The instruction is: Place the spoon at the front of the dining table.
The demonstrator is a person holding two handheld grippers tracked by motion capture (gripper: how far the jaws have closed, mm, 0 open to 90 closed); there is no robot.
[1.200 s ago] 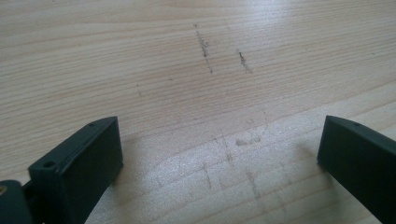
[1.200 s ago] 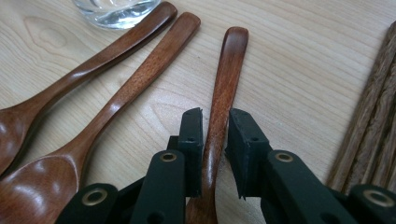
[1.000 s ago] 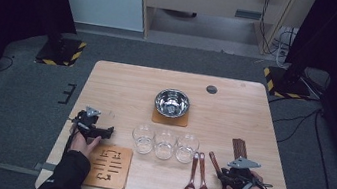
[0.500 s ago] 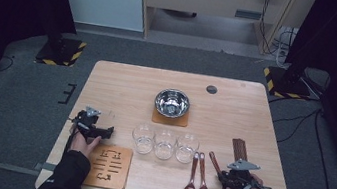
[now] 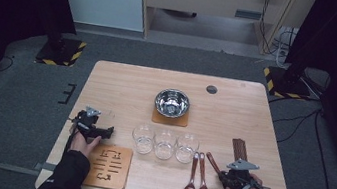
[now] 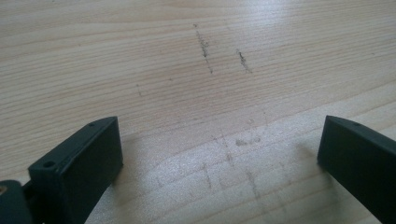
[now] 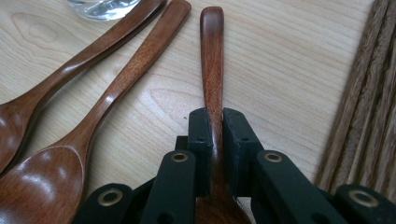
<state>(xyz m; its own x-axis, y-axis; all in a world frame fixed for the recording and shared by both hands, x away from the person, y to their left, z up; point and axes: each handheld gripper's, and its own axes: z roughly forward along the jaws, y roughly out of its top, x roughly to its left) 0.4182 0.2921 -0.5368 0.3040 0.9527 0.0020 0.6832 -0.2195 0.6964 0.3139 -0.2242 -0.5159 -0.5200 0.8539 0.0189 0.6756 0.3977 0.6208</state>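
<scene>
Dark brown wooden spoon (image 5: 213, 163) lies at the table's near right, its handle clamped in the right gripper (image 5: 235, 174) as the jaws finish closing; the round steel bowl (image 5: 172, 102) and three clear glasses (image 5: 165, 143) look empty. In the left gripper view, jaws stand wide over bare pale wooden table (image 6: 196, 93). In the right gripper view, the handle runs forward between the pinching jaws.

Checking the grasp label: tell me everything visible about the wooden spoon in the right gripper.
The wooden spoon is dark reddish-brown, glossy, with a slim handle ending in a rounded tip. It lies flat on the table, handle pointing toward the glasses. The right gripper has just closed its fingers on the handle's lower part. Its bowl is hidden. Two like spoons lie apart on one side, chopsticks on the other.
</scene>
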